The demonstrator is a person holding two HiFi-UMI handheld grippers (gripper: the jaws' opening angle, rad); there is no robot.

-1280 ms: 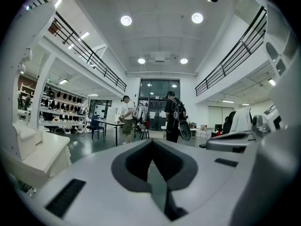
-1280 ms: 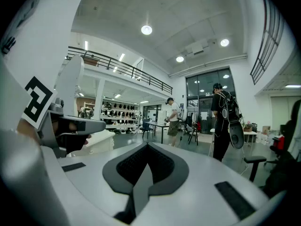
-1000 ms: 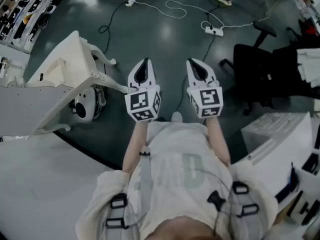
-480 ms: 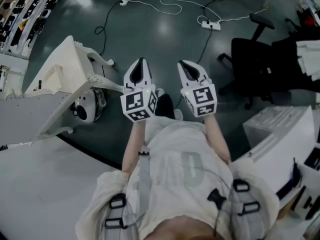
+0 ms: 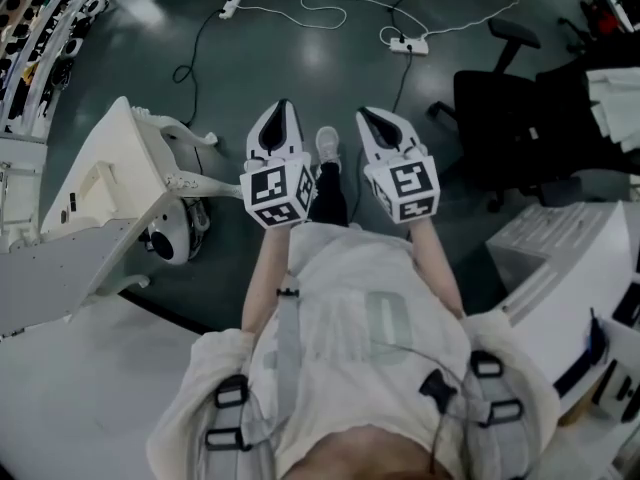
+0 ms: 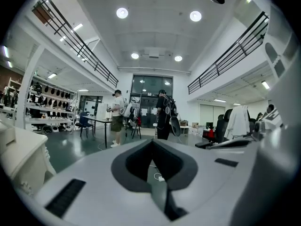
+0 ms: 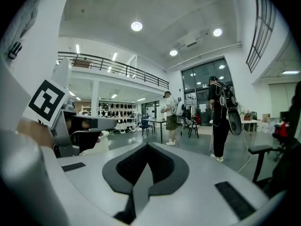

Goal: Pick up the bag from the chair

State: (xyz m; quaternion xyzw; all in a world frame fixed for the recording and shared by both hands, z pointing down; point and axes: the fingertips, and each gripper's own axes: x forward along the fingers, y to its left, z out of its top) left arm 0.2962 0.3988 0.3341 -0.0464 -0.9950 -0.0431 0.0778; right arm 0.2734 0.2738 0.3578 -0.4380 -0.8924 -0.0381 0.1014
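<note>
I hold my left gripper (image 5: pixel 277 118) and my right gripper (image 5: pixel 375 123) side by side in front of my chest, both pointing forward over the dark floor (image 5: pixel 330 58). The left fingers (image 6: pixel 94 178) are clenched tip to tip with nothing between them, and so are the right fingers (image 7: pixel 197 173). My shoe (image 5: pixel 327 145) shows on the floor between the two grippers. The black office chair (image 5: pixel 490 118) stands ahead to my right, well apart from both grippers. A dark shape (image 5: pixel 572 83) sits at its far side next to a white cloth (image 5: pixel 615 93), but I cannot tell whether that is the bag. To my left stands a white piece of furniture (image 5: pixel 110 168) with curved legs, and to my right a white worktop (image 5: pixel 560 258). Power strips (image 5: pixel 405 43) and cables lie on the floor ahead. Far down the hall, two people (image 6: pixel 164 114) stand near a table.
</note>
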